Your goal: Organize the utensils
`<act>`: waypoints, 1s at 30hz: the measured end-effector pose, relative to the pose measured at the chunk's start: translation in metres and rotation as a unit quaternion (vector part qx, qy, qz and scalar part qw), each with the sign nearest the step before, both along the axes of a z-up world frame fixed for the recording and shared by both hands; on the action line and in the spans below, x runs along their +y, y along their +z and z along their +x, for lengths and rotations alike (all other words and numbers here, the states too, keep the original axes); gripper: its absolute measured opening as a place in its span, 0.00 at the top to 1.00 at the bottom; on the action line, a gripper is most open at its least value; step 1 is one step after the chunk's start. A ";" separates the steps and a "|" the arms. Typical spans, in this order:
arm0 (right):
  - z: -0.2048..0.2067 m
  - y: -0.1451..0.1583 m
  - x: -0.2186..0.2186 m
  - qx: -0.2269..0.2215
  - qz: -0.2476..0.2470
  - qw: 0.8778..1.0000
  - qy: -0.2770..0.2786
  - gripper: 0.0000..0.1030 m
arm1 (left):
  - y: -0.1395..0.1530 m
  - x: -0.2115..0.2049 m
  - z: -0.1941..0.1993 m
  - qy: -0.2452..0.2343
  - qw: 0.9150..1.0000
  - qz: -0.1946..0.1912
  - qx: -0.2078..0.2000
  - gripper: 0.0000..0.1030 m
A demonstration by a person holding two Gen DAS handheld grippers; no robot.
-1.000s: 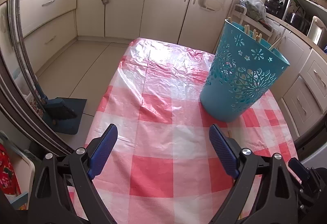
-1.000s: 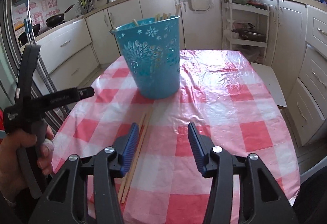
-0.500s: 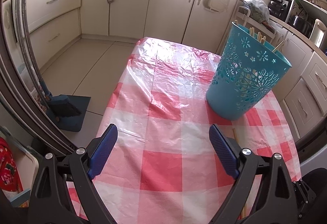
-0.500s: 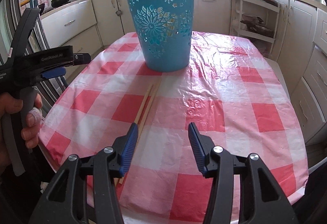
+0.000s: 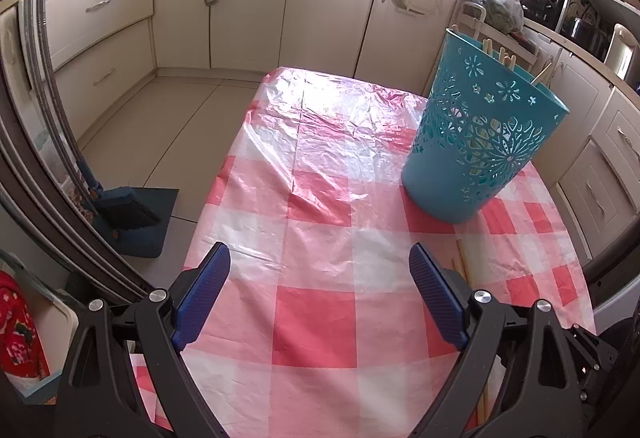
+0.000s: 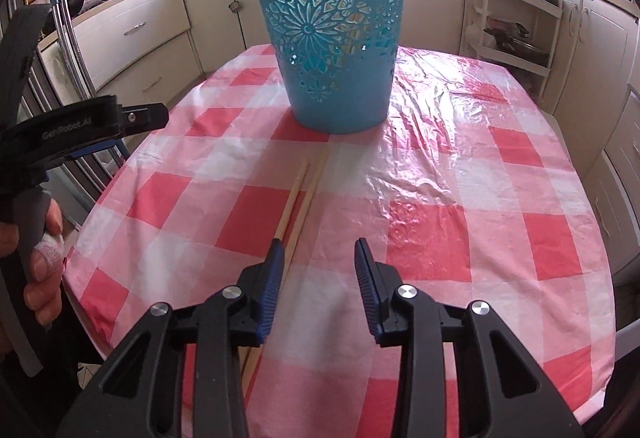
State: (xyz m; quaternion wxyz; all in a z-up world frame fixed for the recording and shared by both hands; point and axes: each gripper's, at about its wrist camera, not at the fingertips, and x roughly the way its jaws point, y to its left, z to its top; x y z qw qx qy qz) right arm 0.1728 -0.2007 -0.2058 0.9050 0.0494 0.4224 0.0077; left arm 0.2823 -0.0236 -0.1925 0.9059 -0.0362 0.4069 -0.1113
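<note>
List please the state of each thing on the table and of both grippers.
Blue basket: upright, sticks inside.
Two chopsticks: flat on the tablecloth, side by side.
Left hand-held gripper: open, empty.
Right hand-held gripper: open, jaws just narrowing, chopsticks beside its left finger.

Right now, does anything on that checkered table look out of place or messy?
Only the two wooden chopsticks lying loose on the tablecloth, just in front of the blue basket. Other sticks already stand inside that basket, so these two look left behind. The basket stands upright, and nothing looks spilled or broken.
</note>
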 end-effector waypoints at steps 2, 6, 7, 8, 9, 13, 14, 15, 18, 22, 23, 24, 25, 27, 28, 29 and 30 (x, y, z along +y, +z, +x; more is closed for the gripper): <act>0.013 -0.003 0.001 0.012 -0.005 1.000 -0.002 0.70 | -0.001 0.001 0.000 0.000 1.000 0.000 0.001 0.15; 0.033 -0.007 0.003 0.024 -0.010 1.000 0.000 0.72 | -0.001 0.001 0.001 0.000 1.000 -0.001 0.004 0.15; 0.035 -0.007 0.003 0.027 -0.013 1.000 0.002 0.72 | -0.002 0.001 0.002 0.000 1.000 -0.001 0.005 0.15; 0.038 -0.007 0.003 0.027 -0.017 0.999 0.004 0.73 | -0.001 0.000 0.002 0.000 1.000 -0.002 0.005 0.15; 0.039 -0.007 0.003 0.027 -0.021 0.999 0.005 0.77 | -0.001 0.000 0.002 -0.001 1.000 -0.003 0.005 0.15; 0.034 -0.006 -0.002 0.036 -0.035 0.999 0.021 0.88 | -0.002 -0.003 0.002 -0.007 1.000 -0.003 0.006 0.15; 0.031 -0.005 -0.004 0.039 -0.038 0.998 0.024 0.91 | -0.001 -0.004 0.002 -0.008 1.000 -0.003 0.006 0.15; 0.025 -0.005 -0.008 0.042 -0.040 0.998 0.026 0.92 | -0.001 -0.004 0.002 -0.009 1.000 -0.003 0.006 0.15; 0.011 -0.004 -0.021 0.048 -0.038 0.998 0.021 0.92 | -0.002 -0.007 0.001 -0.012 1.000 -0.002 0.006 0.15; 0.001 -0.002 -0.037 0.054 -0.014 0.998 0.005 0.91 | -0.002 -0.013 -0.001 -0.020 1.000 0.005 0.005 0.15; 0.001 -0.002 -0.040 0.052 -0.006 0.999 0.002 0.87 | -0.003 -0.014 -0.002 -0.022 1.000 0.007 0.005 0.15; 0.003 -0.003 -0.041 0.049 -0.003 0.999 -0.001 0.82 | -0.003 -0.016 -0.003 -0.025 1.000 0.010 0.006 0.15; 0.004 -0.003 -0.041 0.046 -0.003 0.999 -0.004 0.81 | -0.004 -0.018 -0.004 -0.027 1.000 0.014 0.006 0.15; 0.008 -0.004 -0.040 0.039 0.002 0.999 -0.004 0.81 | -0.005 -0.021 -0.007 -0.033 0.999 0.023 0.007 0.15; 0.009 -0.004 -0.039 0.035 0.002 0.999 -0.003 0.81 | -0.006 -0.023 -0.009 -0.037 0.999 0.028 0.008 0.15; 0.009 -0.005 -0.038 0.032 -0.002 1.000 -0.001 0.81 | -0.007 -0.025 -0.011 -0.041 0.999 0.032 0.008 0.15; 0.009 -0.005 -0.037 0.029 -0.005 1.000 0.001 0.81 | -0.007 -0.027 -0.013 -0.046 0.998 0.035 0.008 0.15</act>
